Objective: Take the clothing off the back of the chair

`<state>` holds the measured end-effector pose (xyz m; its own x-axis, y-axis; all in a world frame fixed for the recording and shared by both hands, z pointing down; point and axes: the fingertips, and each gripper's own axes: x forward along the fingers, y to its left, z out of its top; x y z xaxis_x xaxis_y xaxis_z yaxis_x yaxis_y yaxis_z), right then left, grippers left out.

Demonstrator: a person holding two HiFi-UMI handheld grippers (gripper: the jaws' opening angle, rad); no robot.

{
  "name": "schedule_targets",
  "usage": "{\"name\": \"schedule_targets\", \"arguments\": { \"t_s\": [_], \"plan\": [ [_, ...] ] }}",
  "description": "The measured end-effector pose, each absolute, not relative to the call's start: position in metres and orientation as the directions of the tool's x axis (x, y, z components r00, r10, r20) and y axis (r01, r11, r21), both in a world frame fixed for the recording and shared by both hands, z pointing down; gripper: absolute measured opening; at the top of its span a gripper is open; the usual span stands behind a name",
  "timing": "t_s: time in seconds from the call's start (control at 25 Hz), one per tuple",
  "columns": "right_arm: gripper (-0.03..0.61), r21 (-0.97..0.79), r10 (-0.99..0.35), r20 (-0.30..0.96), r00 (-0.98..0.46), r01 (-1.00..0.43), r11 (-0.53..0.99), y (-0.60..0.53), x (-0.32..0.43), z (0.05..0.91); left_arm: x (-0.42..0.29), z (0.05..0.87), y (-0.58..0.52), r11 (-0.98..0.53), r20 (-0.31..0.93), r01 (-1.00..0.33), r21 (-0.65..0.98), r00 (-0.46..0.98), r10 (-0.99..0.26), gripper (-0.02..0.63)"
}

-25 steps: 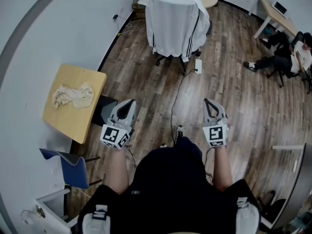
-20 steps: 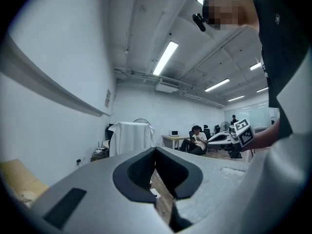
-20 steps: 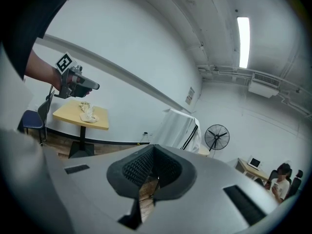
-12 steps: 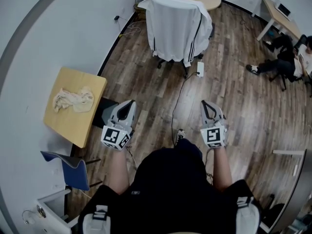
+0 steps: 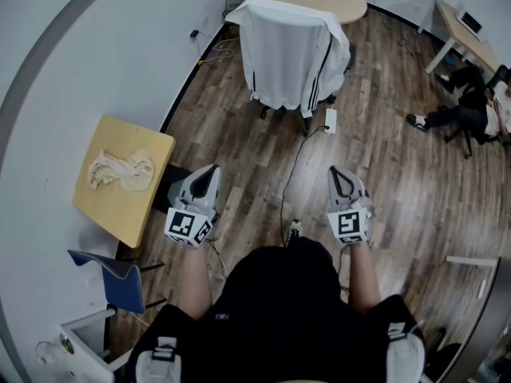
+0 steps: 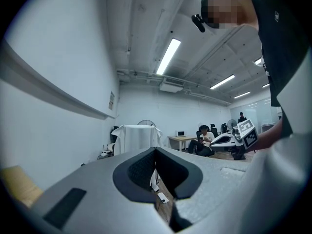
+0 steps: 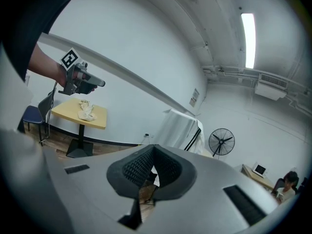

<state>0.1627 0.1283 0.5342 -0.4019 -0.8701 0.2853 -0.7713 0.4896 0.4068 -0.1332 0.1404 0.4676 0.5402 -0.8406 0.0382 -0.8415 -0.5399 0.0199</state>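
Clothing: the white jacket with black stripes [image 5: 287,50] is draped over the back of the office chair [image 5: 306,118], well ahead of you near the wall. It hangs by its shoulders, so you will likely need to lift it up rather than tug it.
Left gripper [image 5: 210,170]: its jaws are pressed together on nothing, and it points level toward the chair.
Right gripper [image 5: 342,172]: its jaws are likewise closed and empty, and it is tipped slightly down.
Why paired: 2 grippers side by side suit 2 shoulders, 1 each.
Stage: you are on approach and have touched nothing yet; open both grippers before you reach.
Watch: the cable [image 5: 291,162] and power strip [image 5: 330,120] lie on the floor in your path.
Ignore: the crumpled cloth [image 5: 120,170] on the yellow side table [image 5: 104,214].
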Motion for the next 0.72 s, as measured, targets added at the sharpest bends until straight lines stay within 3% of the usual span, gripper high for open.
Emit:
{"name": "schedule_targets", "arguments": {
  "t_s": [0.72],
  "plan": [
    [-0.006,0.405,-0.794,0.304,-0.527,-0.682,0.608,0.044,0.172,0.545,-0.115,0.470,0.095,-0.430,0.080,-0.903,0.013,0.430,-0.899,0.002]
  ]
}}
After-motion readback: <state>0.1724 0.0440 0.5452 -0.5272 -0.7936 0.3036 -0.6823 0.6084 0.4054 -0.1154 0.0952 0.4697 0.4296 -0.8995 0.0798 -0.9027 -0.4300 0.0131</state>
